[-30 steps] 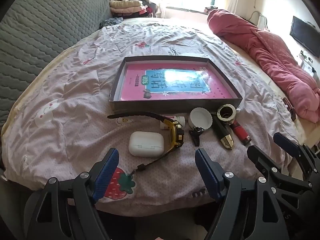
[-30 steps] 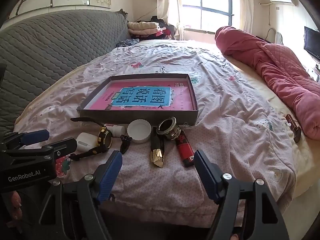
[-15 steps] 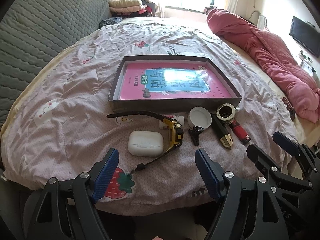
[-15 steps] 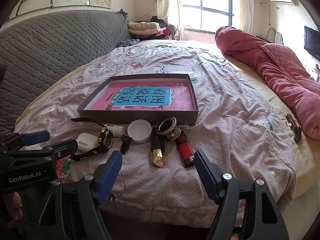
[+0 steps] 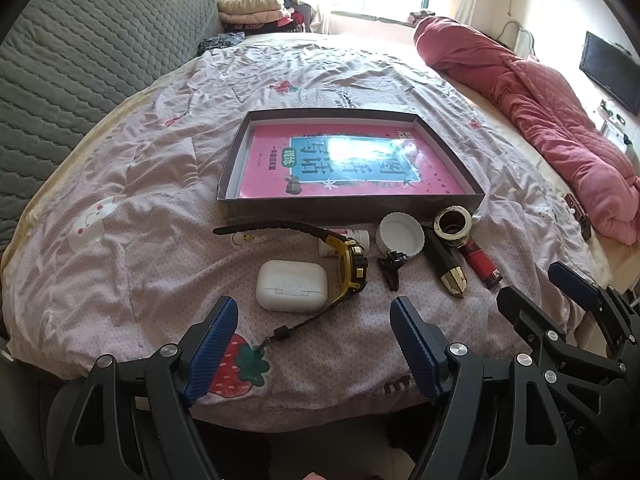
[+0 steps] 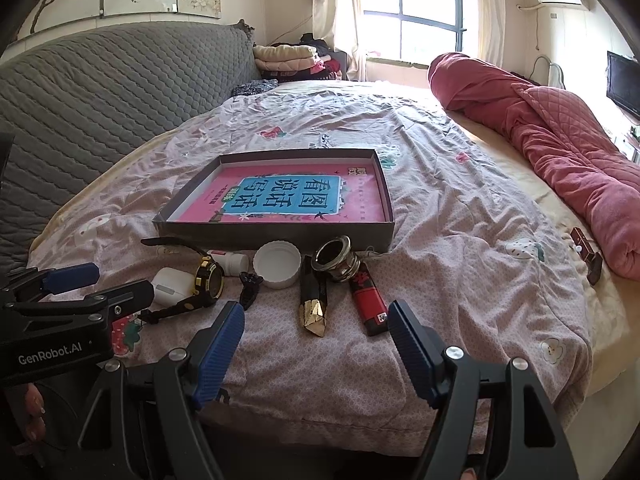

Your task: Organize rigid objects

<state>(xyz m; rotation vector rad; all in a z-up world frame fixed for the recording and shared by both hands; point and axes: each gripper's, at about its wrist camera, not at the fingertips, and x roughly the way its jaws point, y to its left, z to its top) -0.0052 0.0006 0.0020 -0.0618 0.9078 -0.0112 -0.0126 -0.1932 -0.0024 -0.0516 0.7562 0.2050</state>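
A dark shallow box (image 5: 352, 206) (image 6: 276, 230) with a pink book inside lies on the bed. In front of it lies a row of small items: a white earbud case (image 5: 291, 286) (image 6: 170, 285), a black and yellow watch (image 5: 354, 266) (image 6: 208, 280), a small white bottle (image 5: 343, 237), a white cap (image 5: 400, 234) (image 6: 277, 263), a black clip (image 5: 393, 266) (image 6: 249, 284), a black and gold piece (image 5: 446, 268) (image 6: 313, 302), a metal ring (image 5: 454, 222) (image 6: 334, 257) and a red lighter (image 5: 480, 266) (image 6: 369, 298). My left gripper (image 5: 314, 322) stands open just short of the earbud case. My right gripper (image 6: 316, 326) stands open before the gold piece and lighter.
A grey quilted headboard (image 5: 80, 60) runs along the left. A rolled red quilt (image 5: 552, 120) (image 6: 560, 140) lies on the right side of the bed. A small dark object (image 6: 586, 250) sits near the right edge. Folded clothes (image 6: 288, 58) are stacked by the window.
Both grippers have stayed open and nearly still; the left view has shifted very slightly. No object has moved.
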